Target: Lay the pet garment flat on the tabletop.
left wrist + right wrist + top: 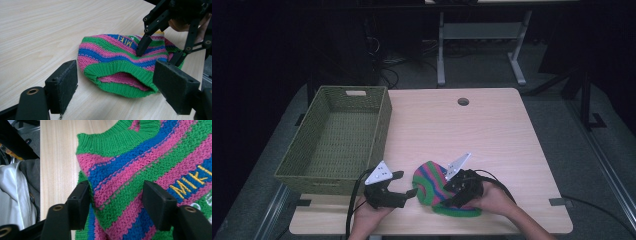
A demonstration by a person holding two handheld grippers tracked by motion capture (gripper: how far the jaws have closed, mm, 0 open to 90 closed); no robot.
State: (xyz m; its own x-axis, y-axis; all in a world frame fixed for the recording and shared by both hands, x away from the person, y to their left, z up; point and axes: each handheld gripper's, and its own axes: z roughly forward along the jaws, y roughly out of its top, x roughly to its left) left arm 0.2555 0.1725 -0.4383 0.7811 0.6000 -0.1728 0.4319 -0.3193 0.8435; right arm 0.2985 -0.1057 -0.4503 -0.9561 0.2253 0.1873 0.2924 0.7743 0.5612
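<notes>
From the high view I am seeing the striped knit hat (439,187) lying on the near edge of the wooden table (492,135), between my two tools, with the green woven basket (319,172) standing just to its left and holding nothing that I can make out. My left gripper (404,184) is hovering just beside the hat's left edge, and my right gripper (452,192) is pressing down onto its right half. In the left gripper view my jaws are standing wide apart with nothing between them, aimed at the hat's (125,65) green ribbed opening, while the right gripper (160,53) is planting its tips on the stripes. In the right gripper view my jaws are parted, straddling a ridge of the hat's (140,170) knit fabric beside the yellow lettering (191,182), not yet pinching it. I am judging the work as barely begun: the hat is neither gripped nor lifted, and the basket is probably its destination.
</notes>
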